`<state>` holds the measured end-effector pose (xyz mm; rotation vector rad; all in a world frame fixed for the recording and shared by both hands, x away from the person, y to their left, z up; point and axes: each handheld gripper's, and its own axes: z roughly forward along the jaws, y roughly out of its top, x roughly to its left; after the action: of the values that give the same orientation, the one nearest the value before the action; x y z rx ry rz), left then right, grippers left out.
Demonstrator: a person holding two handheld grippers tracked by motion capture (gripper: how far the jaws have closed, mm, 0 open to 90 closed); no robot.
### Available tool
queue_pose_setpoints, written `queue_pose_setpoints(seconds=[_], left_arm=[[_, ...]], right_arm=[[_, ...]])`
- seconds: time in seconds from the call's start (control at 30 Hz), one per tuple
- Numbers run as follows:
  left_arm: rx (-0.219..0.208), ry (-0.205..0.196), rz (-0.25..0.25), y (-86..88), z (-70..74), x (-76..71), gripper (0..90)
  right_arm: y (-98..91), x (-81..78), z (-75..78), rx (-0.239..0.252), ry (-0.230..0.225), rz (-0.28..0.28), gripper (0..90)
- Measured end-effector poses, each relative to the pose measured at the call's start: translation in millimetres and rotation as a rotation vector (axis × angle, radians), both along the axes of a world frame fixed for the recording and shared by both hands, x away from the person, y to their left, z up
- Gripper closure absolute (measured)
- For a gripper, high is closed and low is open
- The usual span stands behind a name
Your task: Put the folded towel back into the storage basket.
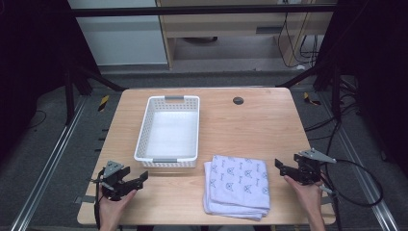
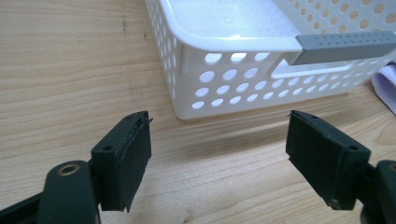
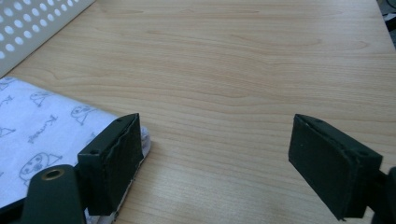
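Folded white cloth (image 1: 236, 186) with small blue prints

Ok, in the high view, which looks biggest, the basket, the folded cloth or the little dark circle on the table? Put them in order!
1. White basket: largest.
2. Folded cloth: smaller, though it lies nearer the camera.
3. Dark circle: by far the smallest.

Left gripper (image 2: 218, 154) low over the wooden table (image 2: 65, 79), jaws spread wide with nothing between. White perforated basket (image 2: 224, 84) just ahead toward 12 to 1 o'clock, grey handle (image 2: 343, 46) at 2 o'clock. Edge of pale cloth (image 2: 386, 88) at 3 o'clock.
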<state>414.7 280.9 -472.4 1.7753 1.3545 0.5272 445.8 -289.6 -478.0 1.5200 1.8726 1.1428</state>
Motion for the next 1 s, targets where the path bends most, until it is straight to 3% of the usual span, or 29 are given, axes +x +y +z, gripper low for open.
queue_pose_setpoints(seconds=[0.2,0.8,1.0], left_arm=[[0.0,-0.022,0.001,-4.6,4.0,-7.6,25.2],[0.029,-0.064,-0.031,-16.0,10.9,-15.0,28.4],[0.029,-0.079,-0.037,-15.8,14.1,-16.1,29.2]], right_arm=[[2.2,0.6,0.0,-0.003,0.003,0.019,18.1],[7.4,-4.6,5.1,-0.04,-0.077,0.047,18.7],[6.3,-2.7,5.8,-0.002,-0.04,0.07,21.4]])
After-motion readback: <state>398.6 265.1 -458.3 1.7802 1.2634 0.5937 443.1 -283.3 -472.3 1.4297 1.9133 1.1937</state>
